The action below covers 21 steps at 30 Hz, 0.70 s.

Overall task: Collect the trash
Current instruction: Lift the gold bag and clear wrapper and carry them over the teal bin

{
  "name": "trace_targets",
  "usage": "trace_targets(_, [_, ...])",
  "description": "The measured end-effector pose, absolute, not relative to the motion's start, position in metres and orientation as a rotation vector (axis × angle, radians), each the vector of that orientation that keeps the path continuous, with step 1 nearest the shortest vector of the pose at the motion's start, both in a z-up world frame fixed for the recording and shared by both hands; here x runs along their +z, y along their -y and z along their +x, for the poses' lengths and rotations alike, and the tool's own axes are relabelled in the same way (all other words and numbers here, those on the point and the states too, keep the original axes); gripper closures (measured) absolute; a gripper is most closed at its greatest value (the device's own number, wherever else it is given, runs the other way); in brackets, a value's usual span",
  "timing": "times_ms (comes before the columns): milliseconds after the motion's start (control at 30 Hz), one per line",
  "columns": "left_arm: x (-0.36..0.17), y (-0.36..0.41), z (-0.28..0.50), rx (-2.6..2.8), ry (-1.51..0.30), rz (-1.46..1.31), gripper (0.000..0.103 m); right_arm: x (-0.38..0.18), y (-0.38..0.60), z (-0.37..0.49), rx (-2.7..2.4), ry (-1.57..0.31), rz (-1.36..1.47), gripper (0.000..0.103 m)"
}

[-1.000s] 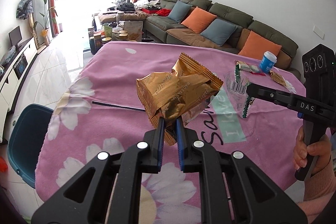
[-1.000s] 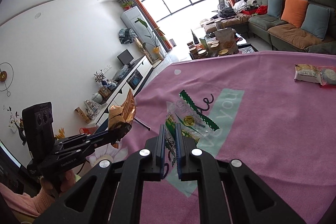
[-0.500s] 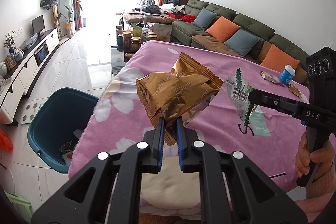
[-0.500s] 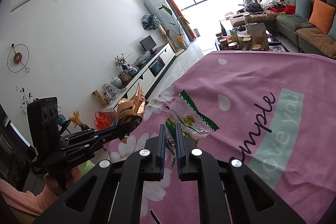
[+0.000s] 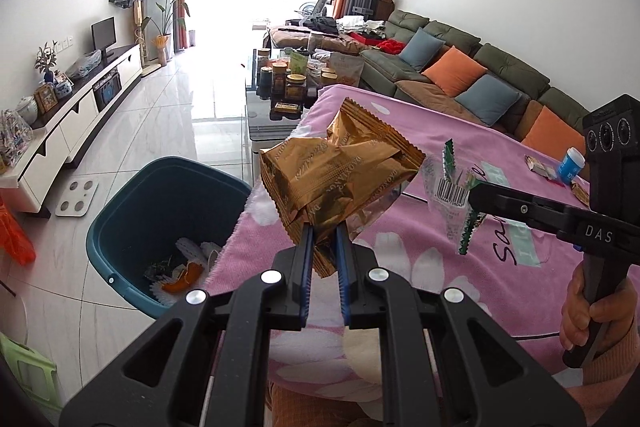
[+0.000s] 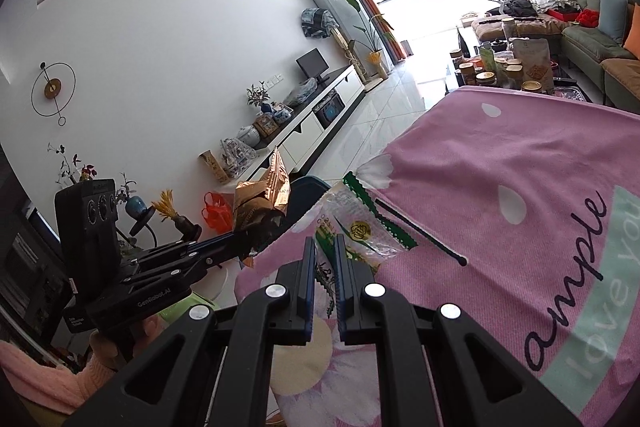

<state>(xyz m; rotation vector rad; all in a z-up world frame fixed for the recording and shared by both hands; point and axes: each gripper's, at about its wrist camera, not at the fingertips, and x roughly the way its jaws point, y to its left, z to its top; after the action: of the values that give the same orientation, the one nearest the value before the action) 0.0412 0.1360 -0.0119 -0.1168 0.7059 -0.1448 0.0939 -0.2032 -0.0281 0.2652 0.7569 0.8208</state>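
Note:
A crumpled gold snack wrapper (image 5: 340,175) hangs in the air over the table's left edge, with my left gripper (image 5: 323,239) shut on its lower end. The same gold wrapper (image 6: 262,199) shows in the right wrist view, held by the left gripper (image 6: 246,243). My right gripper (image 6: 324,255) is shut on a clear plastic wrapper with green zigzag edges (image 6: 356,223); that clear wrapper (image 5: 454,193) also shows at the right gripper (image 5: 474,193) in the left wrist view. A teal trash bin (image 5: 132,211) with some waste inside stands on the floor left of the table.
The table wears a pink flowered cloth (image 5: 420,259). A blue-and-white cup (image 5: 570,165) and small wrappers (image 5: 538,165) lie at its far right. A black stick (image 6: 420,231) lies on the cloth. A glass coffee table with jars (image 5: 288,83), a sofa (image 5: 460,75), a green stool (image 5: 24,371).
Both grippers have swung left with their wrappers, toward the table's left edge. The teal bin has come into fuller view below the gold wrapper's left side.

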Motion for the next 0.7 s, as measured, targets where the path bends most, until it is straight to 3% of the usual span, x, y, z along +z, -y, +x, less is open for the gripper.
trace_targets(700, [-0.024, -0.198, 0.031, 0.007, -0.713, -0.178, 0.091, -0.023, 0.134, 0.114, 0.947, -0.787, 0.206, 0.095])
